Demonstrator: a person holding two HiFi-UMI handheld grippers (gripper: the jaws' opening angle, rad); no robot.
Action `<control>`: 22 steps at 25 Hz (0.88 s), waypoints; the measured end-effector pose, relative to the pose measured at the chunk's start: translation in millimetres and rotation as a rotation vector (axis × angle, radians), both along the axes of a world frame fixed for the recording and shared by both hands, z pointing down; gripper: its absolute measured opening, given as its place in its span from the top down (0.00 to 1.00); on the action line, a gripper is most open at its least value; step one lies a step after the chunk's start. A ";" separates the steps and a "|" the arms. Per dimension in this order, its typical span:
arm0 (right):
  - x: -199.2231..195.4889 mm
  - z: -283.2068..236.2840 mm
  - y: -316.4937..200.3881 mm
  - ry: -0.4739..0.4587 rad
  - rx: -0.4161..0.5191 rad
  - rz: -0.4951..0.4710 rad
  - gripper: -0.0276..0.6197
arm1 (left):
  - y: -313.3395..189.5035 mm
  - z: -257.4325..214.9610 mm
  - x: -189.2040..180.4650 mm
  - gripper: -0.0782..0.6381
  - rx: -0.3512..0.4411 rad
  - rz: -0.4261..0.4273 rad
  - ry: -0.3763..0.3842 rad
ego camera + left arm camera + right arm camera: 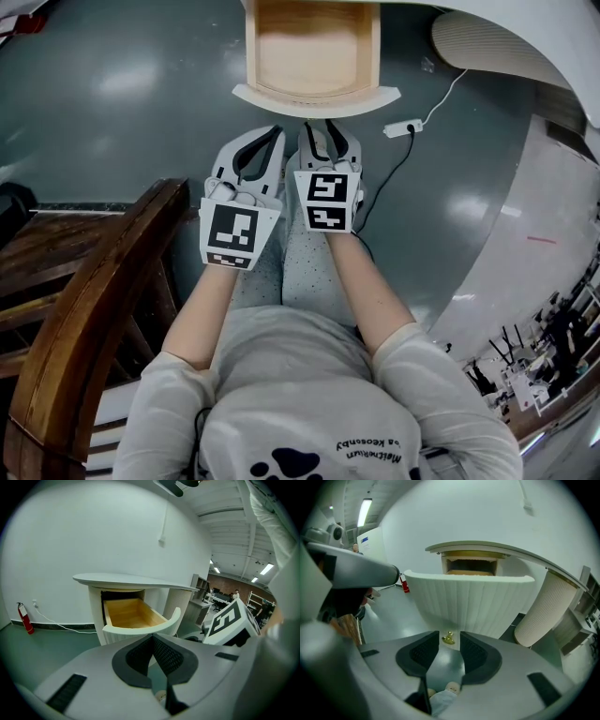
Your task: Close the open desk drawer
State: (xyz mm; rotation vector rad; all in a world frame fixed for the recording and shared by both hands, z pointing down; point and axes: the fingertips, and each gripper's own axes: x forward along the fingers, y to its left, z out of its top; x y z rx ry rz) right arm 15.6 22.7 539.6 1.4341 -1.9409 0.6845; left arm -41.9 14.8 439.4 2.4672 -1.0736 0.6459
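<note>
A shiny grey-green floor (122, 103) spreads under both grippers, and a big white wall (93, 536) stands far ahead of them. A white desk (136, 579) stands against that wall. Its drawer (312, 56) is pulled out, right in front of both grippers, and it looks bare wood inside. A fat ribbed white leg (548, 609) stands to the right of the right gripper (328, 127). A curved brown wooden rail (103, 281) sits to the left of the left gripper (152, 638).

The left gripper's jaws are together at the tips, with nothing in them. The right gripper's jaws are apart. A little gold knob (448, 639) on the drawer front shows in the gap just ahead, and the pads do not touch it.

A white power strip (405, 127) lies on the floor to the right. A red fire extinguisher (25, 618) stands far left by the wall. The drawer's back end is cut off in the head view.
</note>
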 end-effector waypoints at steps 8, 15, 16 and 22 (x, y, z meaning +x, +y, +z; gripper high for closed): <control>-0.4 21.1 -3.9 -0.013 -0.051 0.026 0.75 | -3.6 20.8 -0.6 0.88 -0.025 -0.004 -0.017; -5.0 31.2 -7.3 -0.037 -0.097 0.030 0.76 | -8.4 31.8 1.9 0.88 -0.048 -0.004 -0.024; -5.0 31.3 -8.6 -0.034 -0.101 0.025 0.78 | -9.0 32.3 1.8 0.88 -0.050 -0.006 -0.025; -5.7 30.8 -10.2 -0.020 -0.114 0.013 0.79 | -12.1 34.3 -1.2 0.88 -0.058 -0.018 -0.028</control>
